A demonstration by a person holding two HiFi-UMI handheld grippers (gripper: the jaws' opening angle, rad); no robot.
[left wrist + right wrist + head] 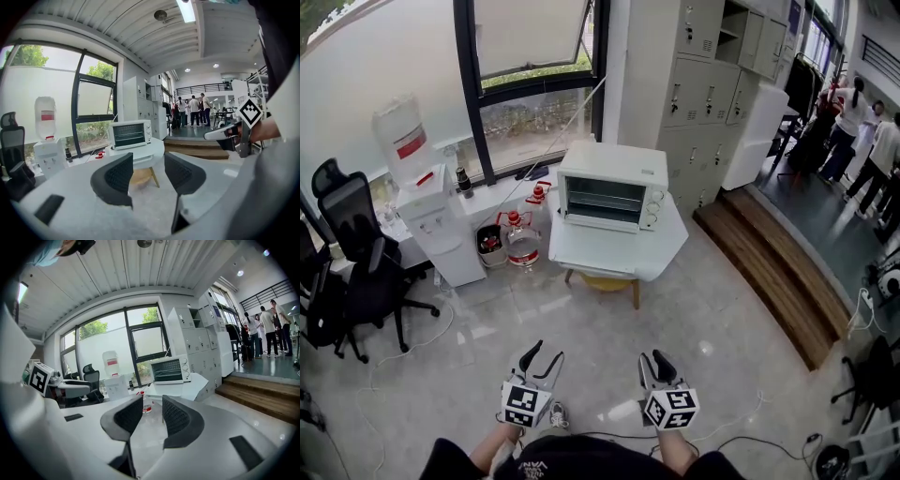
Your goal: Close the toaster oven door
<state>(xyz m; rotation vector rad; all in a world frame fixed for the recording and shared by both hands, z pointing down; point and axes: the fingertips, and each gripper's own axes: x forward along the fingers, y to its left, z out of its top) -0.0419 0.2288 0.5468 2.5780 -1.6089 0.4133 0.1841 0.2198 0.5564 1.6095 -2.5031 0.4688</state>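
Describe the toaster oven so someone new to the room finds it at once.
Start at the big dark-framed window; just right of it, beside the pale lockers, stands a low white table. The toaster oven is the only thing on it: a white box with a glass front and knobs down its right side.

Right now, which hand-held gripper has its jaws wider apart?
The left hand-held gripper: its empty jaws gape clearly wider than those of the right hand-held gripper.

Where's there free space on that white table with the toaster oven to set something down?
The white table is bare in front of the toaster oven and at its right corner. The floor left of it is crowded: water jugs and a water dispenser.
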